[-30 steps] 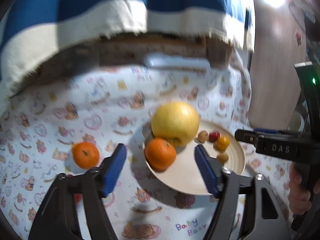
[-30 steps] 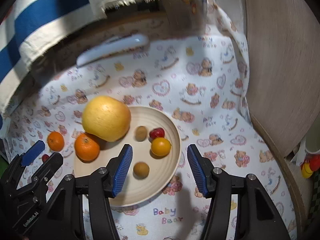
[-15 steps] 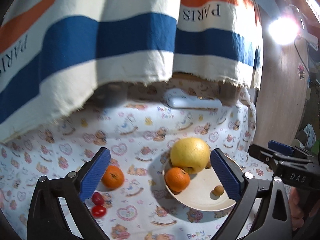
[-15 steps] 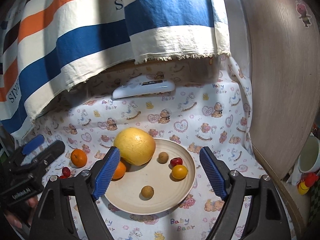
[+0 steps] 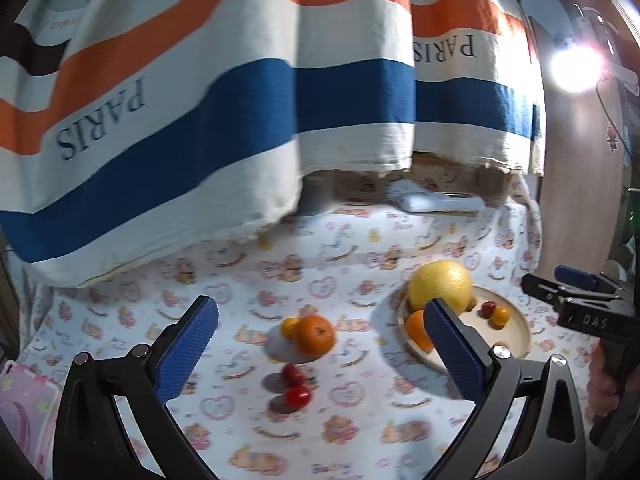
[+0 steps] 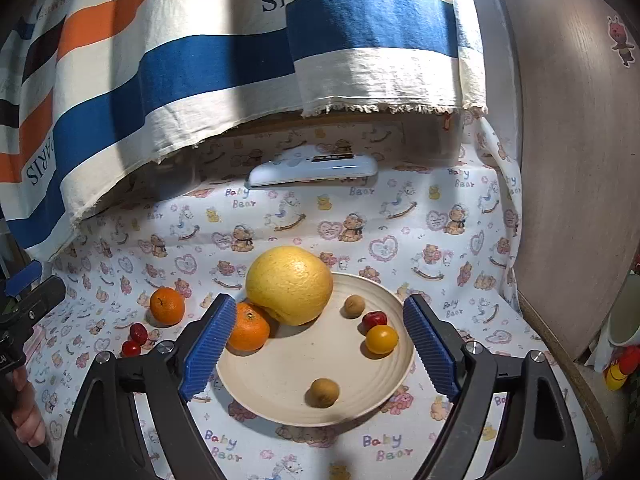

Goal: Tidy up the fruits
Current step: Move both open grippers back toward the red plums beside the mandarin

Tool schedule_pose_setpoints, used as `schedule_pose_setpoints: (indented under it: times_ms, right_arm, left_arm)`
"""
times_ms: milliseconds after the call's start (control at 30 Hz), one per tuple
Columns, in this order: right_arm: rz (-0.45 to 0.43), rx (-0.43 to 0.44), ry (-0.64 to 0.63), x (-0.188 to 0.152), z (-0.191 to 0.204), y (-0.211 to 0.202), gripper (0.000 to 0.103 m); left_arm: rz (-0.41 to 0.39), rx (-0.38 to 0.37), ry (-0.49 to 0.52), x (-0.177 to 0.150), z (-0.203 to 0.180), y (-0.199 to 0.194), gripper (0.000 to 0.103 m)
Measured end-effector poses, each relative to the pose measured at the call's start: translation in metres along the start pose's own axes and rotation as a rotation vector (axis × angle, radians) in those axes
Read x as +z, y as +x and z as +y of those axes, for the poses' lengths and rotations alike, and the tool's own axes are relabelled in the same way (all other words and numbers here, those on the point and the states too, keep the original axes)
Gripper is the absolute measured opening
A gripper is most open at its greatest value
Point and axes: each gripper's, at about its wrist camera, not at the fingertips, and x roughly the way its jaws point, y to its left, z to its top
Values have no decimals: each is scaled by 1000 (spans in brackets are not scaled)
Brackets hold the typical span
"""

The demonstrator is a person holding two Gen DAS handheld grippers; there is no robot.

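Both grippers' fingers have just been opened: left gripper [image 5: 320,354] and right gripper [image 6: 318,344] held wide, nothing clamped. Grapefruit [image 6: 289,285] and orange [image 6: 248,326] seen on plate [image 6: 360,404]; 2nd orange [image 5: 315,335] left on worktop cloth [image 5: 240,280] w/ cherry tomatoes [image 5: 297,396].

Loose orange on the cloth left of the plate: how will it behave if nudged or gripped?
The loose orange looks round and lies free on the cloth, so a nudge would probably roll it, maybe into the small red fruits beside it. Its rind looks firm, so it should likely take a grip without deforming. Its curved sides may slip unless the fingers close across its widest part.
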Motion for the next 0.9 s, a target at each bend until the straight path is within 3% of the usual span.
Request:
schedule_pose_setpoints:
  times_ms: [167,500,700,900]
  right_arm:
    - [-7,1,-19,-5,8,2,87]
    - [38,-7,-41,-13,14,15,88]
    - [39,0,-69,-16,21,16,88]
    - [47,29,-60,-17,24,16,88]
  left_arm:
    - [3,20,-9,-13,14,0,102]
    - [130,-1,-63,-23,28,25,102]
    - [83,30,-47,-27,29,21,102]
    - [88,18,-14,-29,22,25,102]
